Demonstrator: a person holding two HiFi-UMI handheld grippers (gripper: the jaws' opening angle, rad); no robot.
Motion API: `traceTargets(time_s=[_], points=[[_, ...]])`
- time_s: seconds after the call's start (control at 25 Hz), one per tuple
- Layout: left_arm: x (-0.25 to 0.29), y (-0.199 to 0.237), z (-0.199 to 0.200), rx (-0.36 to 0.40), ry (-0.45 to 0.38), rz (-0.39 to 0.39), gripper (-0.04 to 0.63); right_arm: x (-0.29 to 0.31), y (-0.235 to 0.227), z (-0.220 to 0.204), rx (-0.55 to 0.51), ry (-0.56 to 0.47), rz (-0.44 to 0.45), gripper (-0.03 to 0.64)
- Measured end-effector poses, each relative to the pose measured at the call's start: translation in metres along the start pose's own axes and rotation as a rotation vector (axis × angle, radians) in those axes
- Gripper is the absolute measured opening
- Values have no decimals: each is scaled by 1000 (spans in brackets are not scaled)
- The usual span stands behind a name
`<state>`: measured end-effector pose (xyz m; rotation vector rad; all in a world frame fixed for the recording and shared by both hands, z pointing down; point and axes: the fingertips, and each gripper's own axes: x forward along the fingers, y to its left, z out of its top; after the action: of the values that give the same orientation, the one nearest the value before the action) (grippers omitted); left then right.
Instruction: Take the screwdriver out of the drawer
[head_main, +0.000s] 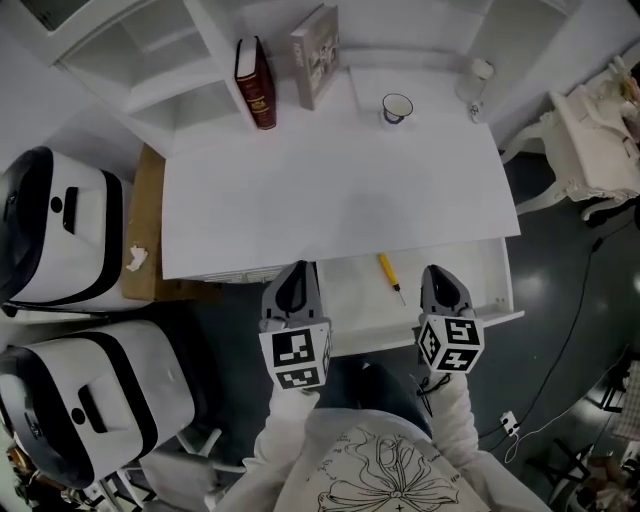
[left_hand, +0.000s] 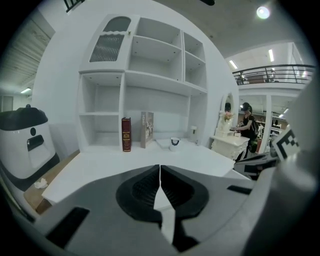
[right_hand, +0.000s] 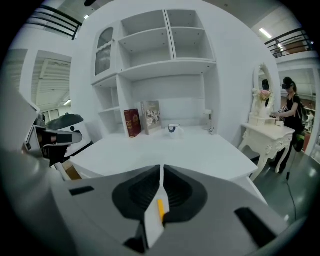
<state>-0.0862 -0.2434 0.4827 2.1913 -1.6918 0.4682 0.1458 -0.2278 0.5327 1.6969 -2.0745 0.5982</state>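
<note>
Screwdriver (head_main: 389, 272) is flat on the floor of the open drawer (head_main: 352, 300). Its yellow handle points toward the desk and the tip toward me, and nothing is touching it. In the right gripper view I get a sliver of that yellow through the slot under the jaws, so it is lying beyond them, not gripped.

Right gripper (head_main: 444, 283) hangs over the right part of the drawer, just beside the screwdriver but apart from it. Its jaws are pressed together and empty. Left gripper (head_main: 297, 285) is at the drawer's left end, jaws also together with nothing in them.

My read: the drawer is already open, so I'm on the approach to the pick.
- Next move: spread the right jaws, shift toward the handle, drop in low and close across it.
- Watch item: the handle end sits close under the front edge of the desk top (head_main: 340, 190), so overhead room looks tight there. A flat-lying tool may also skid on the drawer floor.

Nothing else is in the way:
- At the back of the desk, well apart: red book (head_main: 256, 84), grey book (head_main: 316, 56), cup (head_main: 397, 107), glass jar (head_main: 476, 84).
- To the left: two white-and-black machines (head_main: 60, 240) and a wooden board (head_main: 145, 220) with crumpled paper (head_main: 135, 258).
- Far off to the right: a person (right_hand: 290, 117) at a white dressing table (right_hand: 270, 132).
</note>
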Motion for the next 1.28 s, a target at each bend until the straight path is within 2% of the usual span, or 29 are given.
traceTargets(time_s=[0.2,0.52,0.92,1.28], points=[[15,8,-14,-13,38,-4,8,19,7,-17,-16,65,24,52],[27,11,-34,-31,93,14,8,42,6,-47,-52,169,68,72],[44,10,-68,-67,173,59,8,77,10,-87,-127,304,165,91],[60,2,-86,-78,217,66,8,103,7,-130,-167,429,225,112]])
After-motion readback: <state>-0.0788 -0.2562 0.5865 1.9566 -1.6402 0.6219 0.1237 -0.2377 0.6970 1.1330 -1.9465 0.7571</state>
